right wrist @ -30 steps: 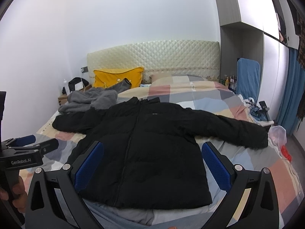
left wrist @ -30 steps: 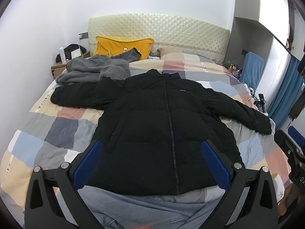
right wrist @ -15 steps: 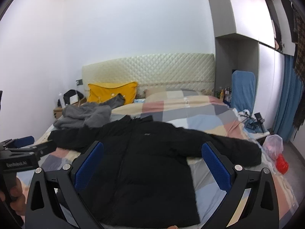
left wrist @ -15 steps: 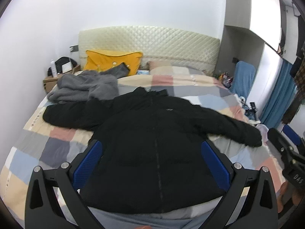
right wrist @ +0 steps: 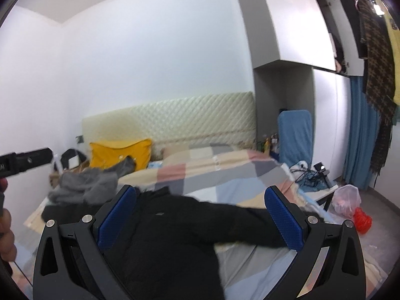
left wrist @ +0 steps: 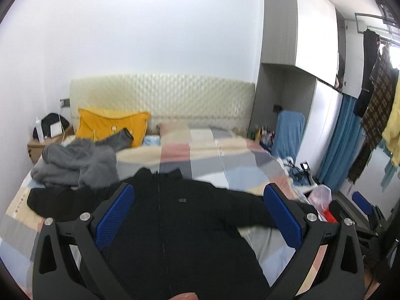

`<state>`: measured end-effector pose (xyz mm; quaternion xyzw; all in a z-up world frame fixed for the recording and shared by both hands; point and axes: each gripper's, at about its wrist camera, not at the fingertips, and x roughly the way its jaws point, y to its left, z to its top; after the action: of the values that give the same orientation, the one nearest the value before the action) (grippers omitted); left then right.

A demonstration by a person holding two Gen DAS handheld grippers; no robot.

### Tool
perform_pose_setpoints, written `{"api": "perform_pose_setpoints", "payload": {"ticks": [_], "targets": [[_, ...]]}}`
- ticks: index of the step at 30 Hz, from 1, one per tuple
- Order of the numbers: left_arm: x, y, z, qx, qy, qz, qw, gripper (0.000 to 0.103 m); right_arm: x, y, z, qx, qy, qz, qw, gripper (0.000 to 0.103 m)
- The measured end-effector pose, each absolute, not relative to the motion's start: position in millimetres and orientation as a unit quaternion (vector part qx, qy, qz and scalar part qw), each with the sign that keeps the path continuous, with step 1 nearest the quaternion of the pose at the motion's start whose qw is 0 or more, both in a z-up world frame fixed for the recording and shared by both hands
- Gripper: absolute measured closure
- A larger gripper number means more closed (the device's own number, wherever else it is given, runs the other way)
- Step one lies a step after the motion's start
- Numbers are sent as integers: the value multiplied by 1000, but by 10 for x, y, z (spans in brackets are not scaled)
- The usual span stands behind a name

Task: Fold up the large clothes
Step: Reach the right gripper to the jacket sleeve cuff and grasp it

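Note:
A black puffer jacket (left wrist: 180,215) lies spread flat, front up and zipped, on the checked bedspread (left wrist: 212,155), with both sleeves stretched out sideways. It also shows in the right wrist view (right wrist: 165,232). My left gripper (left wrist: 198,217) is open and empty, held above the jacket's chest. My right gripper (right wrist: 200,221) is open and empty, above the jacket's right half. The left gripper's tip (right wrist: 27,160) shows at the left edge of the right wrist view. Both views are blurred by motion.
A grey fleece garment (left wrist: 75,165) is heaped at the bed's far left, by a yellow pillow (left wrist: 110,125) and the quilted headboard (left wrist: 162,97). A nightstand (left wrist: 42,145) stands at far left. A blue chair (left wrist: 290,132), cables, plastic bags (right wrist: 347,200) and hanging clothes stand right of the bed.
Both grippers have tilted upward and risen, so the jacket has slid lower in both views and more wall and wardrobe show. Both stay open. The jacket has not moved.

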<state>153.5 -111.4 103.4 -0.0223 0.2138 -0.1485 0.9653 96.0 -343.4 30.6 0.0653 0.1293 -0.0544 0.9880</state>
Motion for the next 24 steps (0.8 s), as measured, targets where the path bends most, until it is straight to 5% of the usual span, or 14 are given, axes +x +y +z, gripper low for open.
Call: {"api": "perform_pose_setpoints", "payload": {"ticks": [12,17,24], "targets": [[2087,-756,-127,-34,261,-109,958,0,1516,-4256,-736,97,185,-93,973,2],[2231,-546,-720,-31,290,-98,952,0,1747,-4796,-1384,186,237,-91,949,16],[2518,-257,-1352,-49,333,-73,939,0,2011,-5304,-2289,278,304,-108,905,18]]}}
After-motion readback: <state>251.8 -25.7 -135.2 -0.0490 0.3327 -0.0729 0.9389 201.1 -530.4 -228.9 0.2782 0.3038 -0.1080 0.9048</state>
